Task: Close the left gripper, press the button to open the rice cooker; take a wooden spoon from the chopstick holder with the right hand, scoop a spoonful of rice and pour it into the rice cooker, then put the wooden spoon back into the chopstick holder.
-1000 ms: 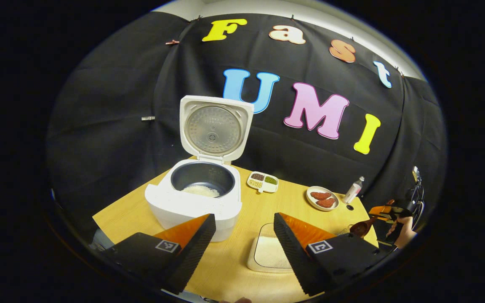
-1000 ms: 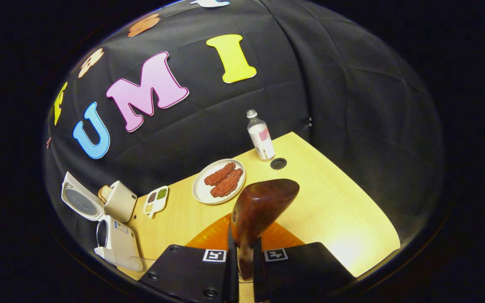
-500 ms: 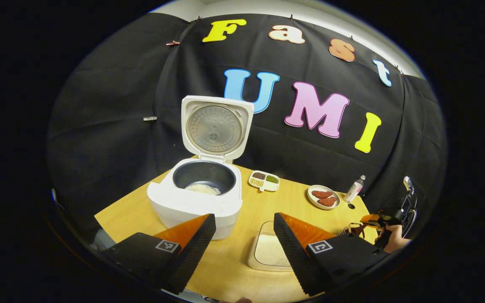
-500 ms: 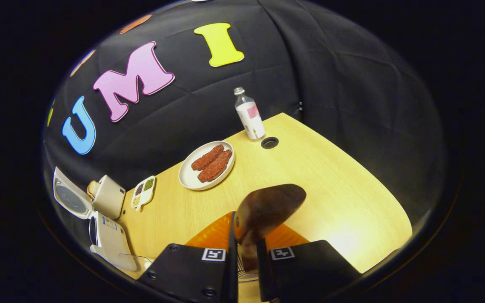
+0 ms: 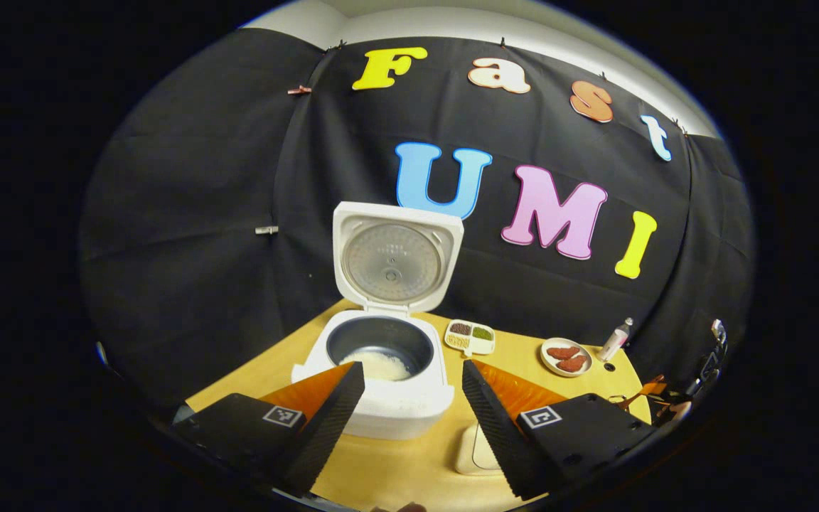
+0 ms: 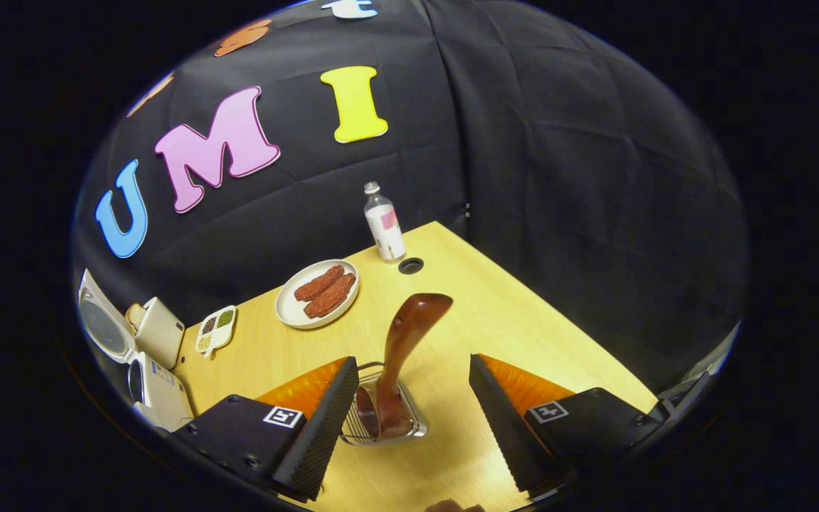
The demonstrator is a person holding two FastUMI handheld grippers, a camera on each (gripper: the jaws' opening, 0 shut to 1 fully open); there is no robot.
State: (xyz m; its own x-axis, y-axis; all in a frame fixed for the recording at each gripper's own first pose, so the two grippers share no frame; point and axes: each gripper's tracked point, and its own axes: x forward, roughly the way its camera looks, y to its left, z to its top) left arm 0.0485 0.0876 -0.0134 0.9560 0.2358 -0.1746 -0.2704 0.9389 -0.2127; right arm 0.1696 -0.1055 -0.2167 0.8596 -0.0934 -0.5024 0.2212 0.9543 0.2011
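The white rice cooker [image 5: 388,398] stands open with its lid [image 5: 395,252] upright, and white rice [image 5: 377,364] lies in its dark pot. My left gripper [image 5: 409,409] hangs open in front of it, holding nothing. In the right gripper view the wooden spoon [image 6: 406,348] stands bowl-up in the wire chopstick holder [image 6: 381,419]. My right gripper [image 6: 409,419] is open around the holder, its fingers apart from the spoon. The cooker [image 6: 150,370] also shows at the far left of that view. A white rice tray [image 5: 472,448] peeks out beside the left gripper's right finger.
A divided dish of beans [image 5: 471,336], a plate of brown meat pieces [image 5: 566,355] and a small bottle [image 5: 616,340] stand along the back of the wooden table [image 6: 523,320]. A round cable hole [image 6: 410,266] sits beside the bottle [image 6: 384,222]. The table's right edge lies close to the holder.
The right gripper lowered the spoon into the chopstick holder and opened, letting it go. The left gripper drew back and tilted up, so the cooker looks smaller and farther.
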